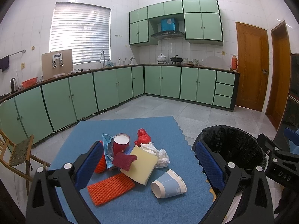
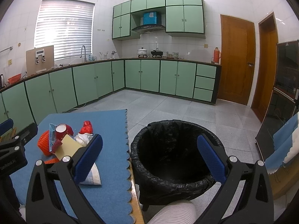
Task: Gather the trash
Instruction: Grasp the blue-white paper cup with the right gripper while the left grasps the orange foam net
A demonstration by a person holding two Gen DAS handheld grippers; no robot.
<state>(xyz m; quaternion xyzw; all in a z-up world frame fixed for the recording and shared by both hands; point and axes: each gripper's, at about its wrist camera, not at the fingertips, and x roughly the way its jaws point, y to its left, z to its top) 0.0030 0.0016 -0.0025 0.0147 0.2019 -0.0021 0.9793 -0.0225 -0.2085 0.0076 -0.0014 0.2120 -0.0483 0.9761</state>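
Note:
A pile of trash lies on the blue mat point(image 1: 130, 205): a red paper cup point(image 1: 121, 142), a yellow sponge point(image 1: 142, 165), orange foam netting point(image 1: 110, 188), a tipped blue paper cup point(image 1: 169, 185), crumpled white tissue point(image 1: 162, 156), a red plastic bag point(image 1: 142, 137) and a blue wrapper point(image 1: 107, 147). My left gripper point(image 1: 149, 166) is open and empty above the pile. My right gripper point(image 2: 149, 156) is open and empty above the black-lined trash bin point(image 2: 173, 160), right of the table. The pile shows in the right wrist view point(image 2: 65, 140).
Green kitchen cabinets point(image 1: 112, 87) run along the back and left walls. A wooden chair point(image 1: 18, 153) stands left of the table. Wooden doors point(image 1: 252, 65) are at the right. Grey tiled floor point(image 2: 186, 108) lies beyond the bin.

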